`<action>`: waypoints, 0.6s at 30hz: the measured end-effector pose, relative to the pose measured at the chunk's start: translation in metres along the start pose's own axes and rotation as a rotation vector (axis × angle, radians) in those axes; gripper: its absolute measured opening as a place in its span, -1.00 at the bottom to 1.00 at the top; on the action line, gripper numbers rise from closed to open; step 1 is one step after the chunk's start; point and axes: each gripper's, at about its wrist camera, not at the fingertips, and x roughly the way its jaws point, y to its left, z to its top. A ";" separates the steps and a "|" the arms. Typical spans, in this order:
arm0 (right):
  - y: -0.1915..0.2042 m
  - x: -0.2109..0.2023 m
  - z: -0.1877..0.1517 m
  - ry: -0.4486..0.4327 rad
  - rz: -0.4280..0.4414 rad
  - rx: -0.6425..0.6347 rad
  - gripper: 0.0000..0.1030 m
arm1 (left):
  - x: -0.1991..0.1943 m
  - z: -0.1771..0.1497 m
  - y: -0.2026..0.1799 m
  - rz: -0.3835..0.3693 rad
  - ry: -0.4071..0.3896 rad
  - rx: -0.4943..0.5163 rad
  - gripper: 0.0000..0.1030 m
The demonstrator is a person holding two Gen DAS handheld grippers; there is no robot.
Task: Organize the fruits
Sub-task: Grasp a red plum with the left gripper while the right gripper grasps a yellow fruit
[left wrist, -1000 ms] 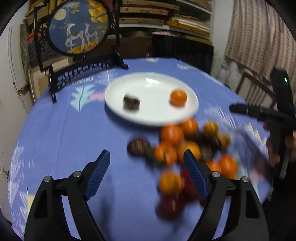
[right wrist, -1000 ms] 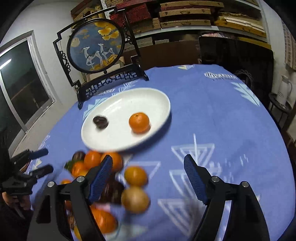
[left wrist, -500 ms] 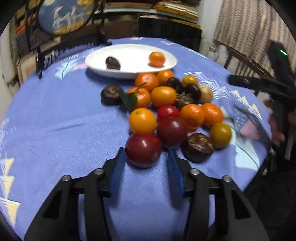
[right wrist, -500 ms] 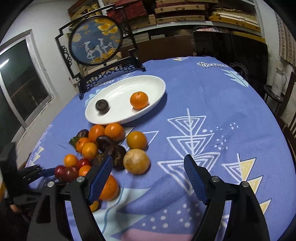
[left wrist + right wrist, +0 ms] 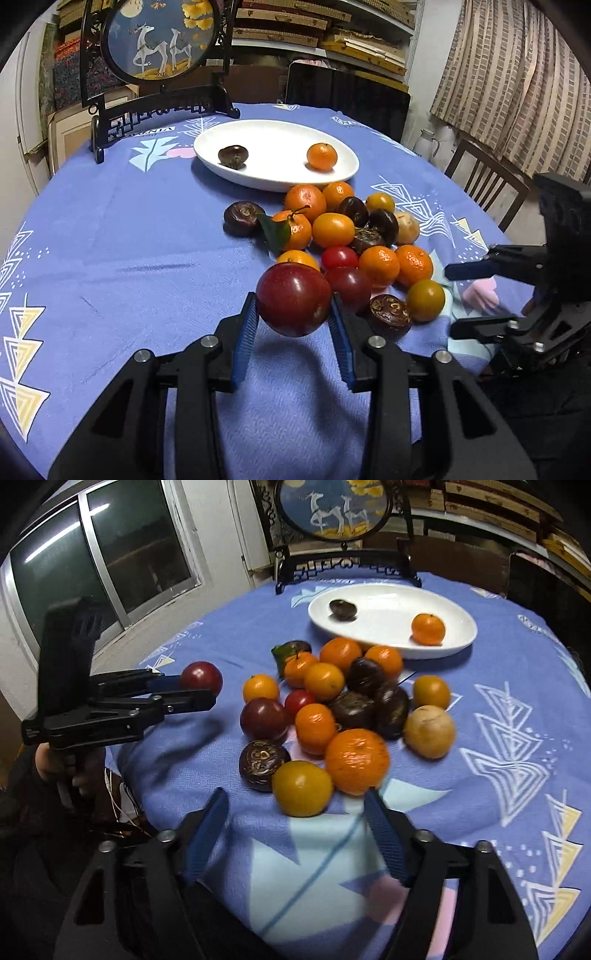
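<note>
A dark red round fruit [image 5: 291, 291] hangs just above the blue tablecloth, its shadow below it. My left gripper [image 5: 292, 308] is closing and its blue pads press on both sides of that fruit; the right wrist view shows the same grip [image 5: 201, 675]. A pile of mandarins, dark fruits and small tomatoes [image 5: 343, 236] lies beyond. The white plate [image 5: 277, 125] holds a dark fruit [image 5: 232, 155] and a mandarin [image 5: 322, 157]. My right gripper [image 5: 295, 797] is closing, with a yellow-orange fruit [image 5: 303, 788] between its tips, untouched.
A round painted screen on a black stand [image 5: 162, 44] stands behind the plate. A wooden chair [image 5: 487, 177] and a curtain are at the right, a window [image 5: 92, 572] at the left. The table's near edge drops off beside the left hand [image 5: 122, 775].
My left gripper came down over the near red fruit, shut on it and raised it slightly. My right gripper swung to the pile's near side, rolled, and its jaws narrowed.
</note>
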 end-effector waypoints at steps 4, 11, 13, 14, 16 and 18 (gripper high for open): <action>-0.004 0.014 0.001 0.013 0.027 0.045 -0.09 | 0.000 -0.003 0.003 0.000 0.007 -0.009 -0.28; -0.011 0.023 0.002 0.013 0.050 0.084 -0.26 | 0.002 -0.004 0.006 0.004 0.013 -0.018 -0.28; -0.010 0.018 0.002 0.000 0.045 0.078 -0.26 | 0.003 -0.003 0.006 0.002 0.011 -0.021 -0.28; -0.010 0.013 0.002 -0.011 0.055 0.076 -0.27 | 0.002 -0.002 0.006 0.001 0.008 -0.021 -0.28; -0.010 0.000 0.004 -0.042 0.085 0.069 -0.26 | 0.000 0.002 0.004 -0.004 -0.004 -0.019 -0.28; -0.016 -0.016 0.011 -0.088 0.101 0.070 -0.26 | -0.001 0.010 0.002 -0.006 -0.019 -0.011 -0.28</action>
